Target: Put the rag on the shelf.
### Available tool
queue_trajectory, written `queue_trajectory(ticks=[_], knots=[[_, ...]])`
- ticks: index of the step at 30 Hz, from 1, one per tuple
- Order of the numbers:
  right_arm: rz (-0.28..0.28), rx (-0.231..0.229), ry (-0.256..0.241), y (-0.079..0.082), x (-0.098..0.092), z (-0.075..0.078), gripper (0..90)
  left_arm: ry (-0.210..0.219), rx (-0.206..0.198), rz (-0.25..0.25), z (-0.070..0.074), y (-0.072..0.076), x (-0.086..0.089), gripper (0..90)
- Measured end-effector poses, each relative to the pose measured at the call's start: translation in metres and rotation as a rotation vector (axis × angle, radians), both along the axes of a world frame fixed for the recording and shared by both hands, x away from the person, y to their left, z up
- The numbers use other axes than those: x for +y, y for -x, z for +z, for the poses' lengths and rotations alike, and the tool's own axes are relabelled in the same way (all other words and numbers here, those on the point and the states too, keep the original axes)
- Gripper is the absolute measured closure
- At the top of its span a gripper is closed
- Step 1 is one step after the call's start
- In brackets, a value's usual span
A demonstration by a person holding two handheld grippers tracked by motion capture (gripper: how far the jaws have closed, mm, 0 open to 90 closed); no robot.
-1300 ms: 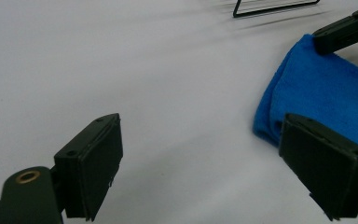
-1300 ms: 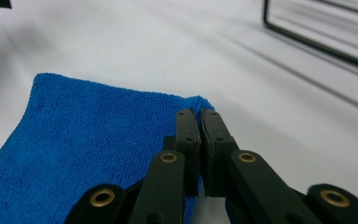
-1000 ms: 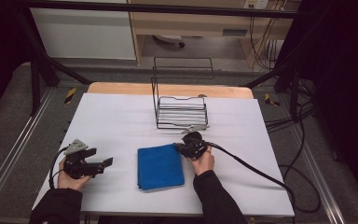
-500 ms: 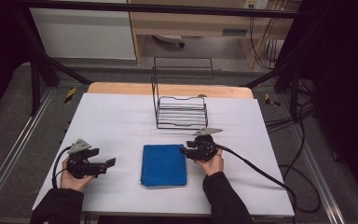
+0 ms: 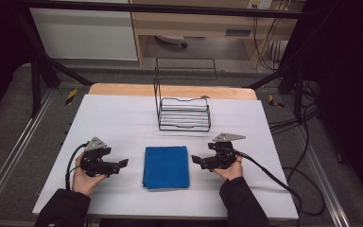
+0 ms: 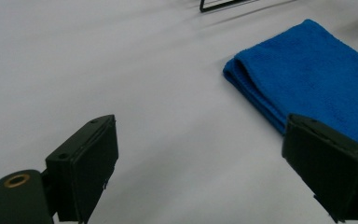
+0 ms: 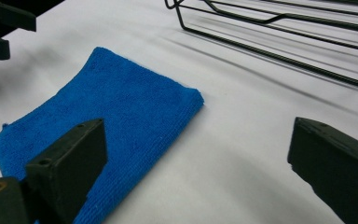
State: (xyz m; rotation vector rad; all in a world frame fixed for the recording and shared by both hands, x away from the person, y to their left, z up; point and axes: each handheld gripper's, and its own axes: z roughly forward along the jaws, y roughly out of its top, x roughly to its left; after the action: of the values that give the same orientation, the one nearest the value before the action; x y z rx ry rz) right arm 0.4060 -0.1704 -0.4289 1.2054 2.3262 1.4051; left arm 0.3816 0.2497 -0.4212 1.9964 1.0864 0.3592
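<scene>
Towel (image 5: 166,166), blue and folded, lies flat near the table's (image 5: 123,118) front edge, between left gripper (image 5: 122,163) and right gripper (image 5: 194,160), both spread wide and empty. Best approach: pinch opposite edges low, together, lifting evenly.

The folded towel (image 5: 166,166) lies on the bench (image 5: 113,118) near its front edge, between my left hand-held gripper (image 5: 123,163) and my right hand-held gripper (image 5: 194,159). The wire rack (image 5: 183,111) stands behind it, toward the back edge.
</scene>
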Motion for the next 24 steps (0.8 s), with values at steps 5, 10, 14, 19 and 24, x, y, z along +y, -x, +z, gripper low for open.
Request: queue_trajectory(ticks=[5, 10, 14, 19, 24], knots=[[-0.015, -0.014, -0.020, 0.008, -0.013, -0.001, 2.4, -0.005, 0.000, -0.015, 0.004, -0.007, -0.018, 11.0], [-0.018, -0.011, -0.031, 0.011, -0.019, -0.002, 2.0, -0.007, 0.002, -0.039, 0.005, -0.016, -0.036, 11.6], [-0.017, -0.011, -0.031, 0.013, -0.018, -0.003, 1.8, -0.005, 0.008, -0.050, 0.005, -0.020, -0.047, 12.4], [-0.012, -0.014, -0.024, 0.014, -0.018, -0.004, 1.9, -0.002, 0.020, -0.050, 0.002, -0.027, -0.055, 15.9], [-0.003, -0.019, -0.013, 0.014, -0.016, -0.006, 2.4, 0.004, 0.057, -0.035, -0.007, -0.035, -0.059, 29.1]])
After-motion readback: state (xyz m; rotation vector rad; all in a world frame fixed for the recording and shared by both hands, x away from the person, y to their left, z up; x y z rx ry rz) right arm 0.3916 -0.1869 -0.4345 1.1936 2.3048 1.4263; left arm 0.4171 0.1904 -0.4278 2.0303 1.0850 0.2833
